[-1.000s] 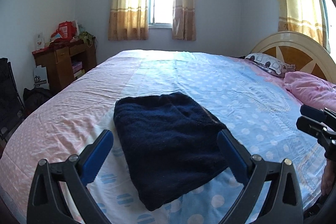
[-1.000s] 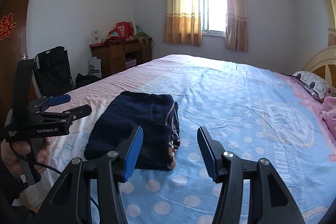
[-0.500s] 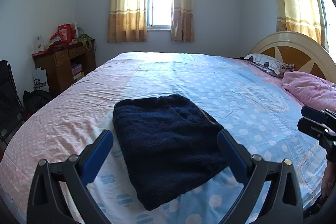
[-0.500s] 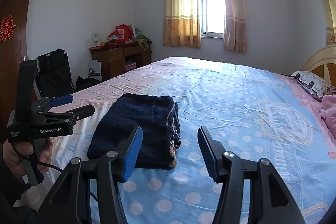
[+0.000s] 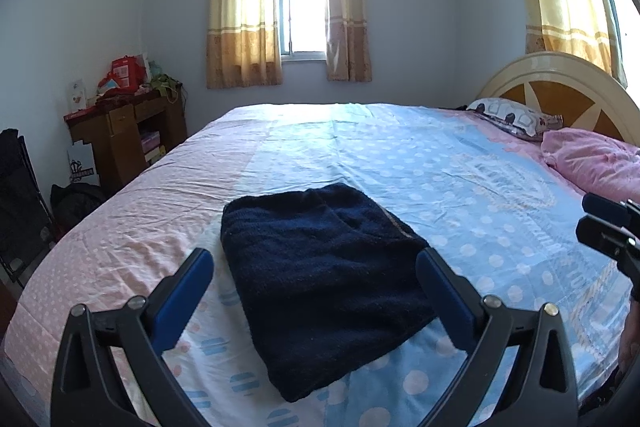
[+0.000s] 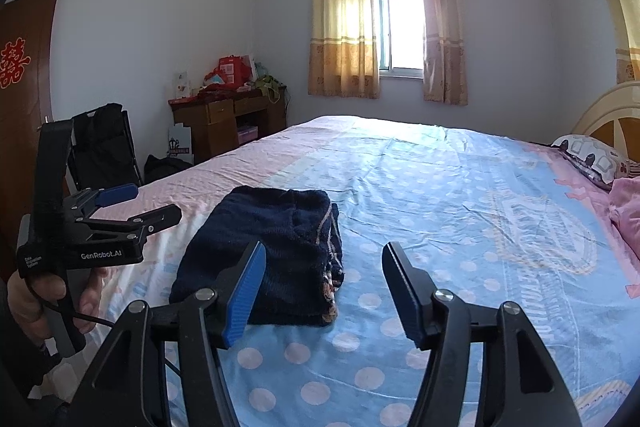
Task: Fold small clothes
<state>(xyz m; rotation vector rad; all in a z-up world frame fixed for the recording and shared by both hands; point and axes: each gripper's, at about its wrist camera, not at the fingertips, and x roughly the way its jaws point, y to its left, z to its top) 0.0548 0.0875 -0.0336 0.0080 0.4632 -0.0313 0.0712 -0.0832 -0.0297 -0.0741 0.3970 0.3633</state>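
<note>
Bedsheet (image 5: 400, 163) bears folded navy garment (image 5: 324, 279), lengthwise away; both hand-held grippers released, right opening.

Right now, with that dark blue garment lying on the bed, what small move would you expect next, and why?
Probably pulling both grippers back. The navy garment already lies folded on the bed sheet, the left gripper is open, and the right gripper, its jaws opening, holds nothing.

"GenRobot.AI" stood in white on the black body of the left gripper (image 6: 138, 205), with smaller white print at its nine o'clock too tiny to read. A red double-happiness sign (image 6: 14, 65) hung on the door (image 6: 28, 131).
</note>
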